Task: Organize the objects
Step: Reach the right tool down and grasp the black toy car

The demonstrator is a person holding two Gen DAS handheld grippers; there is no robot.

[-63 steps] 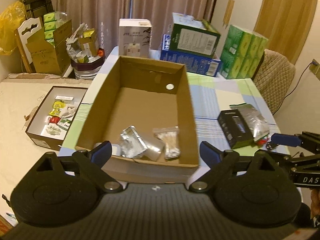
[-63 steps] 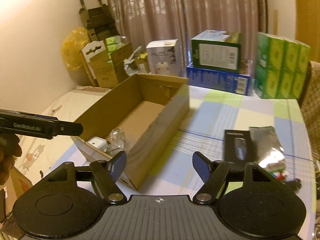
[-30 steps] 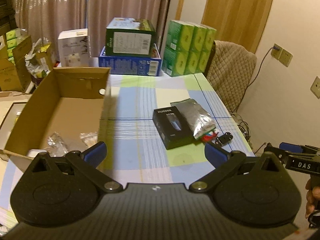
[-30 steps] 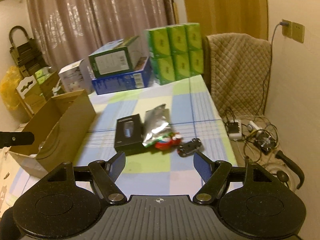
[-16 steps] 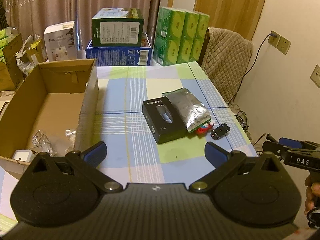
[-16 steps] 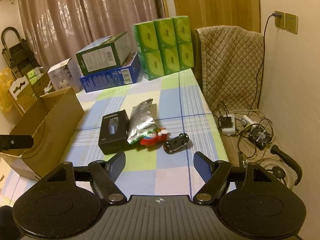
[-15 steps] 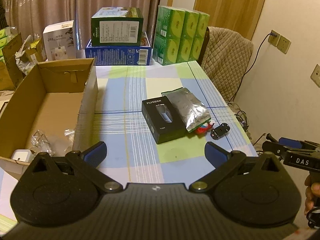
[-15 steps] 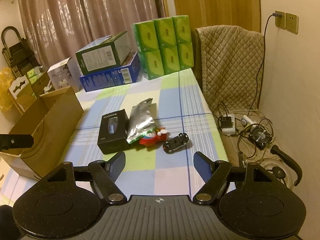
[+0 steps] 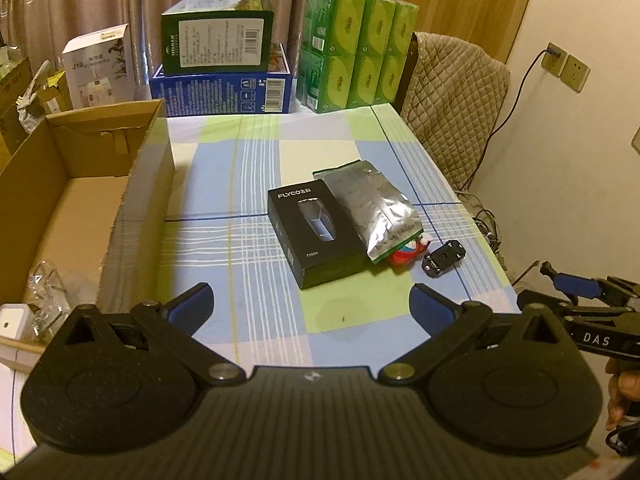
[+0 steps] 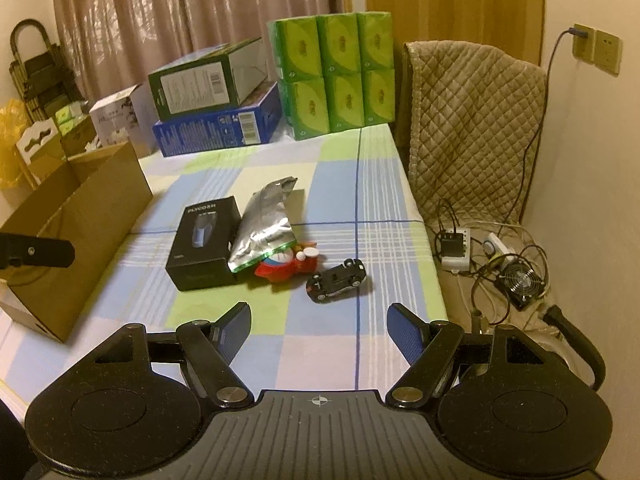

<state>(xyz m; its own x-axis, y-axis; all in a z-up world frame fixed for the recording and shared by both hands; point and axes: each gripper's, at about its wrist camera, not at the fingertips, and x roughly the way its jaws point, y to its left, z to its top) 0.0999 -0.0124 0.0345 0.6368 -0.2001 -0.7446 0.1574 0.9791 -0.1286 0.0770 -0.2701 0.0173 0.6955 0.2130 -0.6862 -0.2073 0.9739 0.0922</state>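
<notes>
On the checked tablecloth lie a black shaver box (image 9: 312, 232) (image 10: 204, 236), a silver foil pouch (image 9: 370, 208) (image 10: 266, 224) leaning on it, a red toy (image 9: 408, 254) (image 10: 280, 266) under the pouch, and a small black toy car (image 9: 444, 258) (image 10: 336, 280). An open cardboard box (image 9: 72, 208) (image 10: 76, 216) stands at the left with plastic packets and a white block inside. My left gripper (image 9: 310, 308) hovers open in front of the shaver box, nothing between its fingers. My right gripper (image 10: 318, 322) is open just short of the toy car.
Stacked green and blue cartons (image 9: 220, 56), green tissue packs (image 9: 356, 48) and a white carton (image 9: 100, 68) line the table's far edge. A quilted chair (image 10: 472, 120) stands at the right. Cables, a power strip and a small fan (image 10: 520, 284) lie on the floor.
Both grippers have swung right from the cardboard box and come lower and closer to the loose objects. The shaver box, pouch and car now look larger. Neither gripper's opening has changed.
</notes>
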